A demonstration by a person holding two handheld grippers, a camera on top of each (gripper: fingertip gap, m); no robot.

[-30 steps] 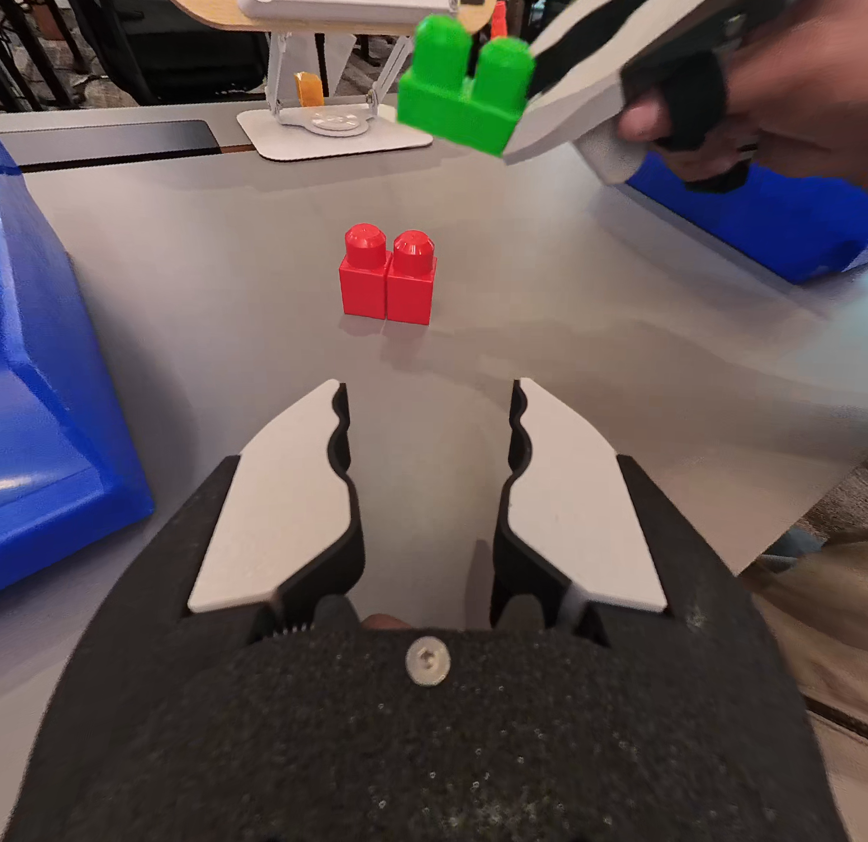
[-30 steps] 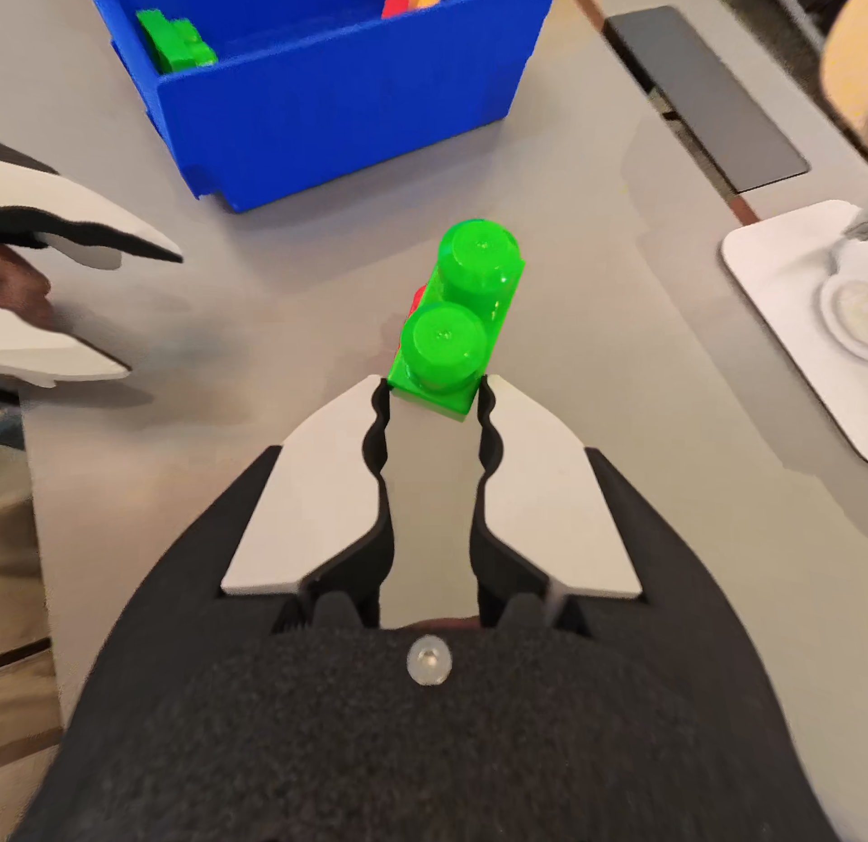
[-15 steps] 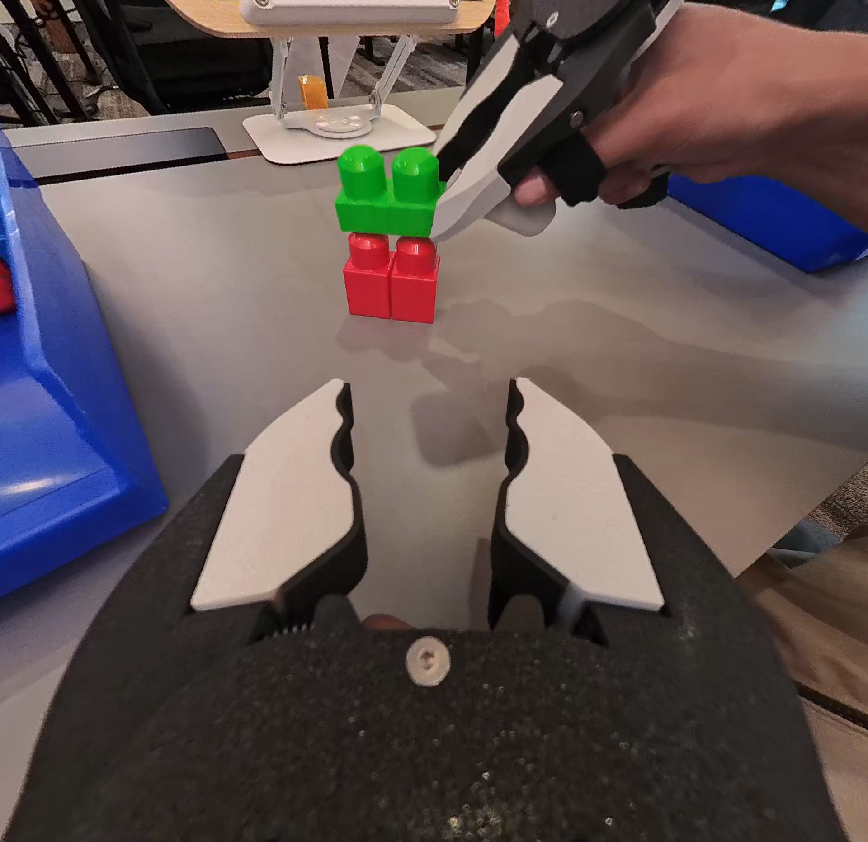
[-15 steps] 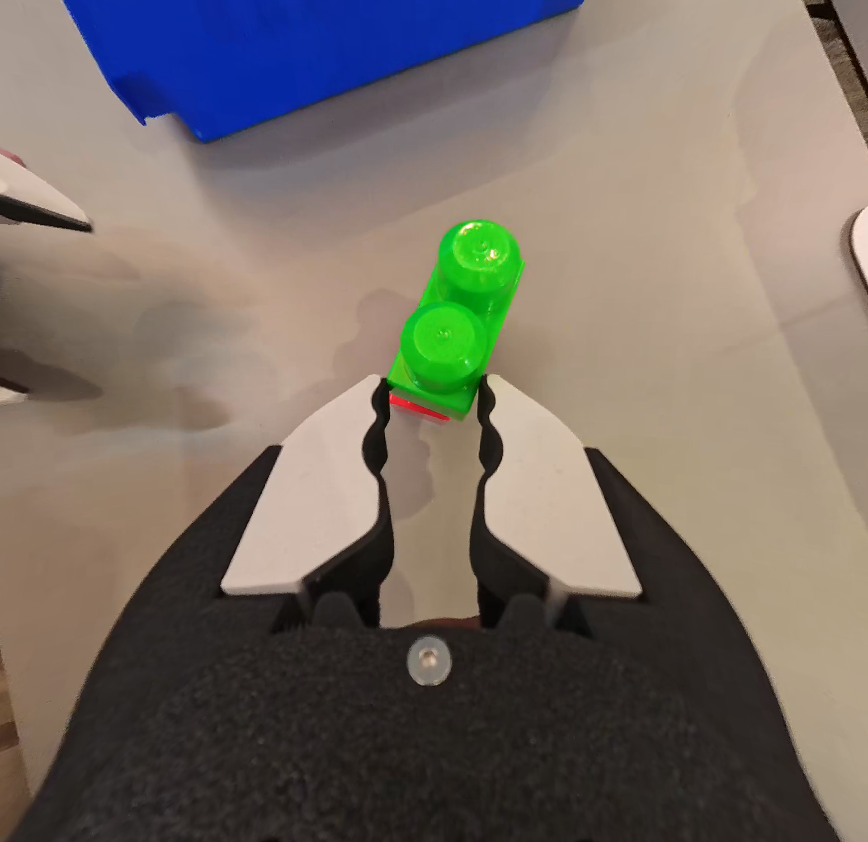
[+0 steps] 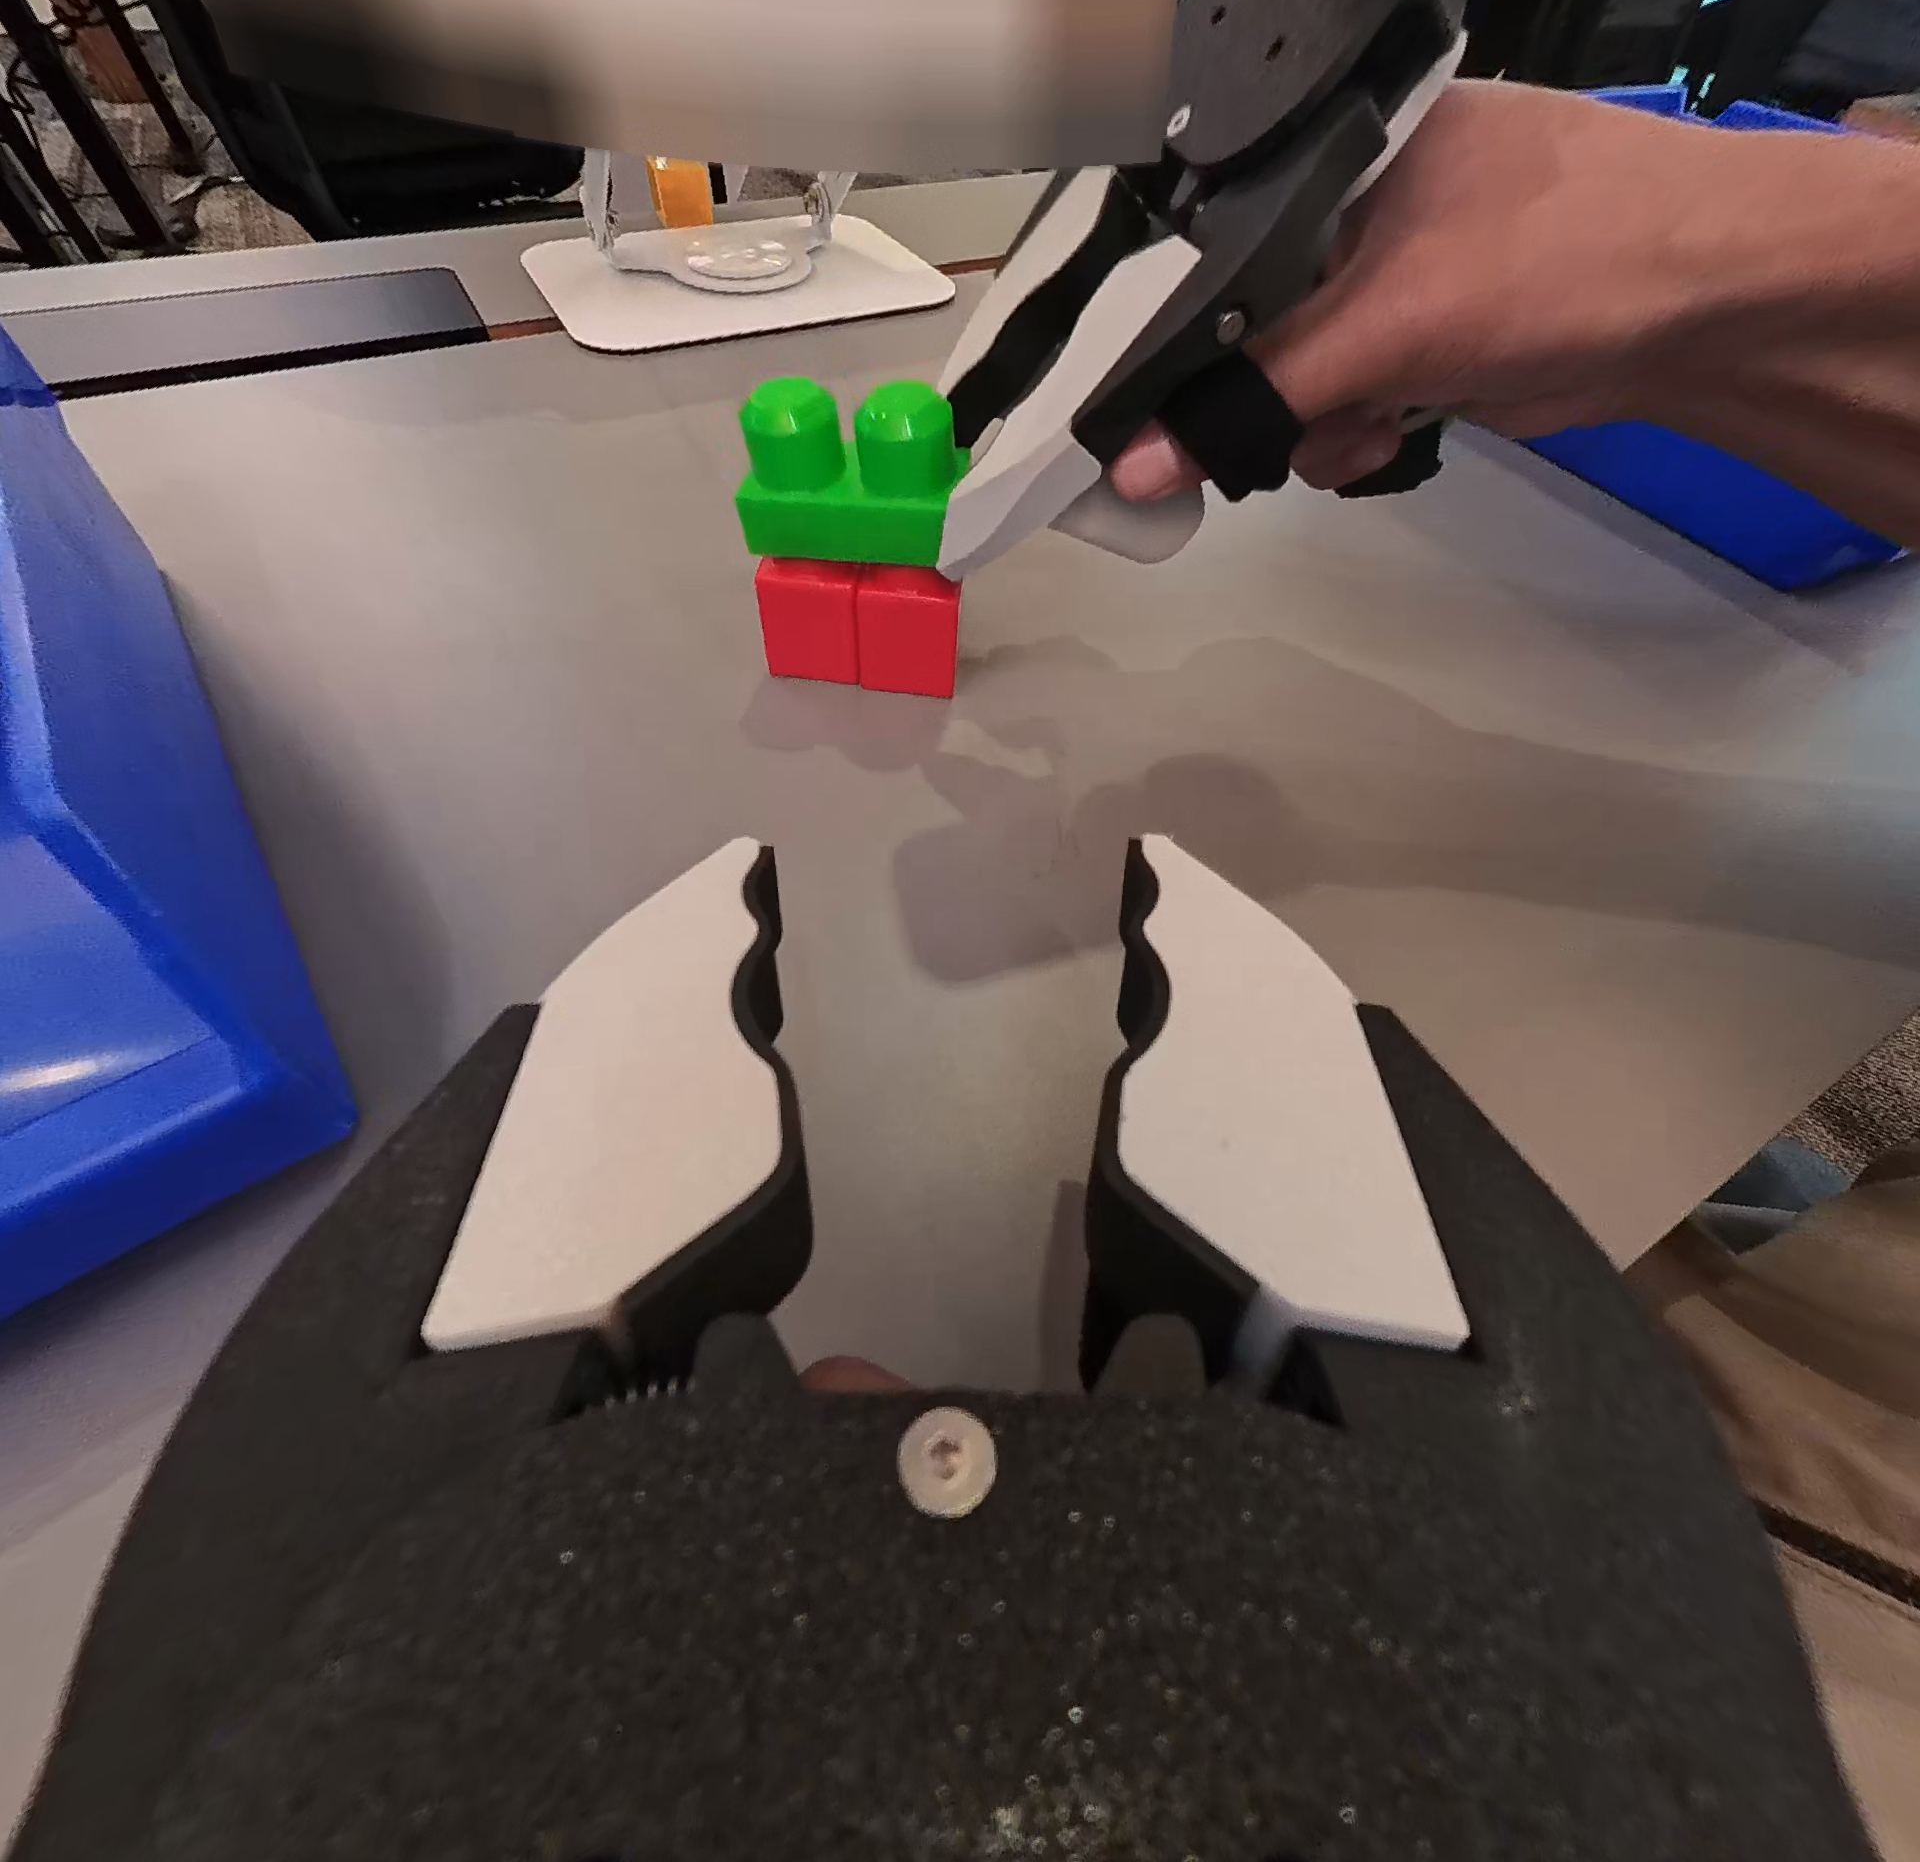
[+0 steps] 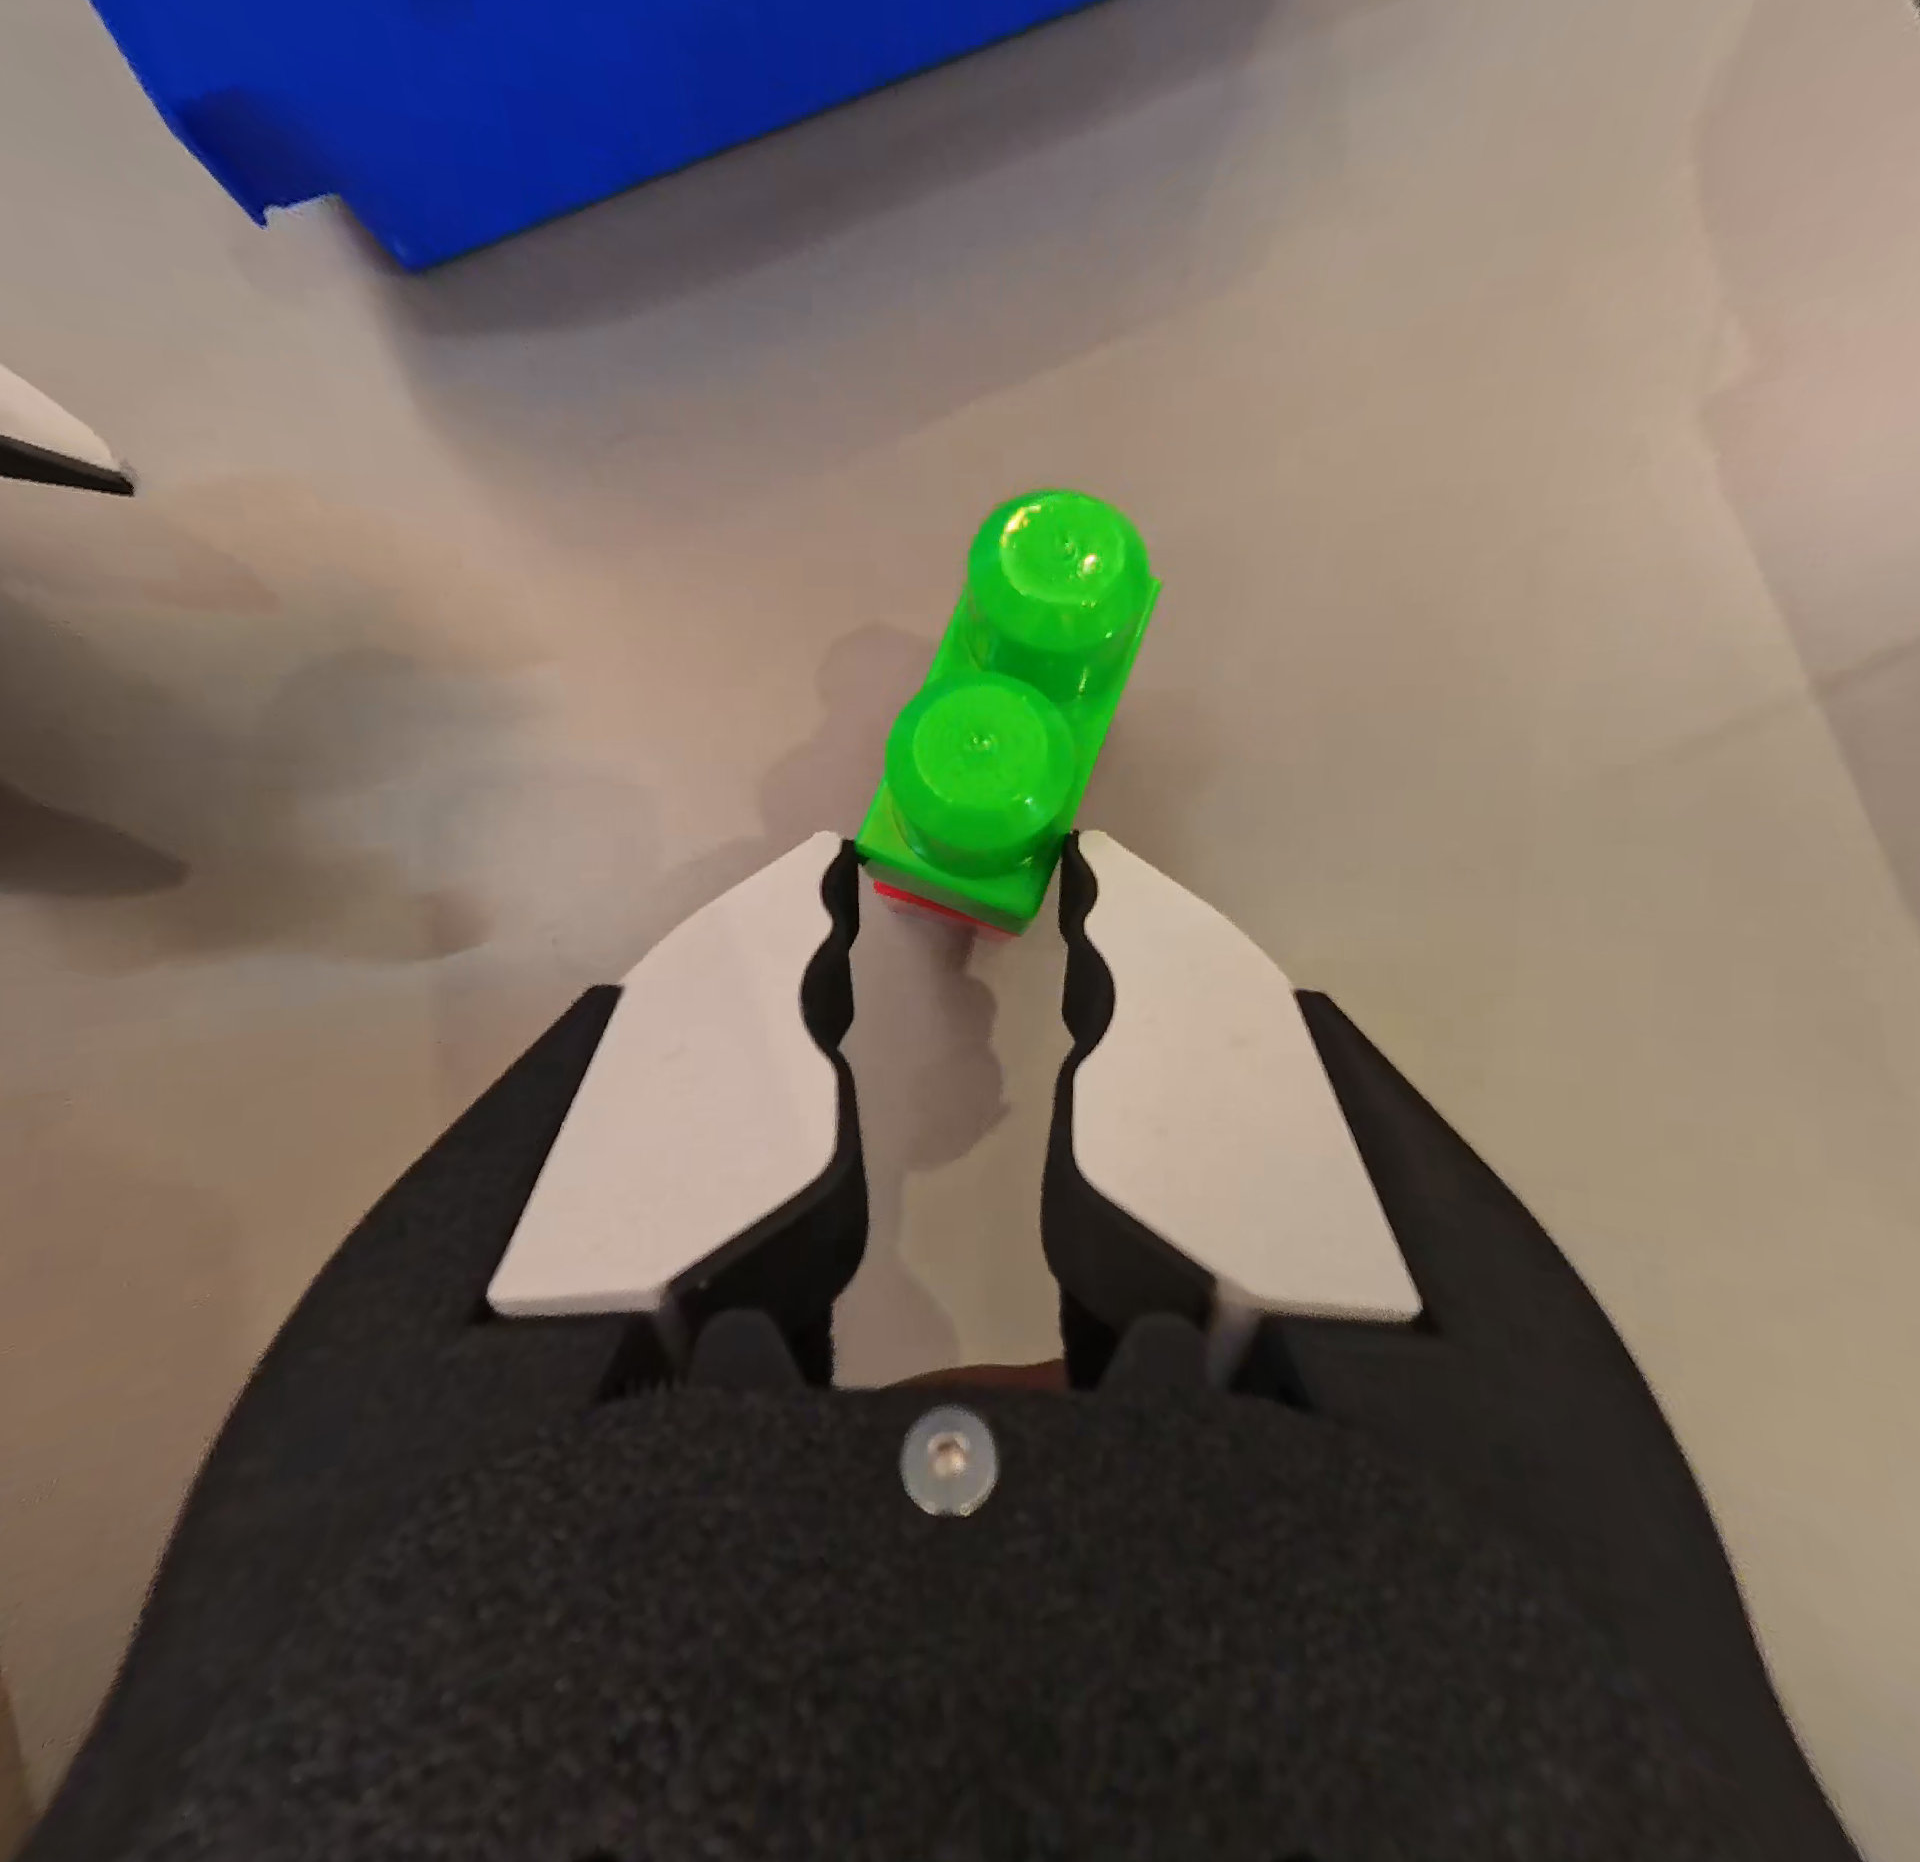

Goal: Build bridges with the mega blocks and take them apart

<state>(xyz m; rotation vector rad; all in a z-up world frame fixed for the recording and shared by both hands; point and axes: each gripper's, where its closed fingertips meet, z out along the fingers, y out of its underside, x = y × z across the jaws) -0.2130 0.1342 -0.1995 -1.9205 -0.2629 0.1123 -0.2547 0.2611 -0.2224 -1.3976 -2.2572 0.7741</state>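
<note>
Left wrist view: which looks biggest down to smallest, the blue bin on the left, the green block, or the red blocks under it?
1. Blue bin, though it sits nearest the camera.
2 and 3. Green block and red blocks look alike; no ranking.

Grey table, white stand base at its far edge

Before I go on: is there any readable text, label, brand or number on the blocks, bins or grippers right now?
None can be read in either view.
Green block: plain, no marking visible.
Red blocks: plain.
Blue bin: bare wall, no label in sight.
Left gripper and right gripper: no print visible.
White stand base: the board above it is blurred over, unreadable.
</note>
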